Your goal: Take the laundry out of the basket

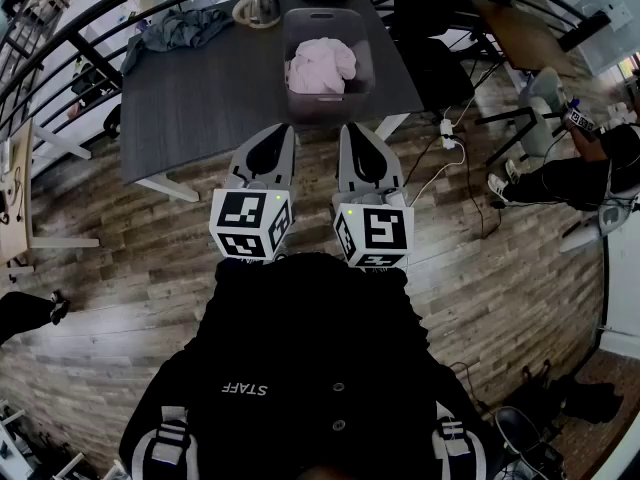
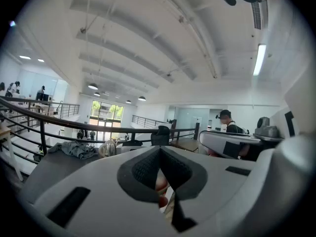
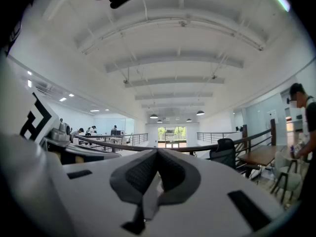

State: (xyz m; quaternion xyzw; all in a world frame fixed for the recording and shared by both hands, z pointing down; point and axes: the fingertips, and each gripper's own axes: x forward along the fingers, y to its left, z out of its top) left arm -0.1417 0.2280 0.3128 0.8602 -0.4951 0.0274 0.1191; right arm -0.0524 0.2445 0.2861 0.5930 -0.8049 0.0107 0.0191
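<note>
A grey plastic basket [image 1: 330, 14] stands near the front edge of the dark table [image 1: 200, 98], with pale pink laundry [image 1: 322, 65] heaped inside. Both grippers are held side by side near the person's chest, short of the table and pointing at the basket. My left gripper [image 1: 281, 131] is shut with nothing between its pads [image 2: 159, 151]. Next to it, my right gripper [image 1: 351, 129] is also shut and empty [image 3: 158, 152]. Neither touches the basket or the laundry.
A grey garment [image 1: 175, 30] lies at the table's far left, with a glass kettle [image 1: 258, 6] beside it. A black office chair [image 1: 430, 63] and floor cables [image 1: 447, 140] sit right of the table. A person [image 1: 575, 173] sits at far right. A black railing runs behind.
</note>
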